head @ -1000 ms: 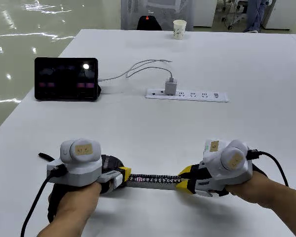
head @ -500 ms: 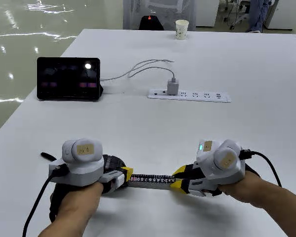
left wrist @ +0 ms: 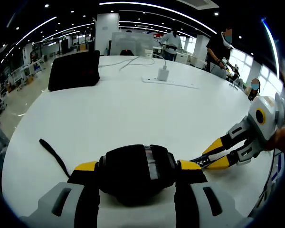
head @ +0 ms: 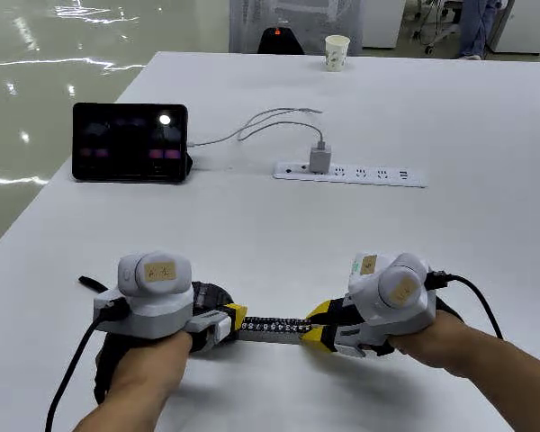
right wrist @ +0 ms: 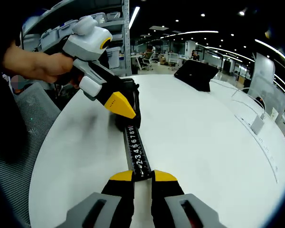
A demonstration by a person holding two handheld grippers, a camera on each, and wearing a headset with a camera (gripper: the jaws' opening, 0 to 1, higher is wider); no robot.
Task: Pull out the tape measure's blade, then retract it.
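Note:
The black tape measure case (head: 207, 300) rests on the white table (head: 279, 243), and my left gripper (head: 218, 320) is shut on it. In the left gripper view the case (left wrist: 135, 172) sits between the yellow-tipped jaws. A short stretch of numbered blade (head: 274, 324) runs right from the case to my right gripper (head: 317, 323), which is shut on the blade's end. The right gripper view looks along the blade (right wrist: 135, 151) to the case (right wrist: 132, 97), and the jaws of my right gripper (right wrist: 142, 176) pinch the blade's near end. The blade lies low over the table.
A dark tablet (head: 130, 142) stands at the back left. A white power strip (head: 351, 173) with a charger (head: 320, 159) and cable lies mid-table. A paper cup (head: 337, 52) stands at the far edge. A black strap (head: 90, 283) trails left of the case.
My right gripper has moved left towards the case with the blade's end, so the exposed blade is shorter. The left gripper and case have stayed put.

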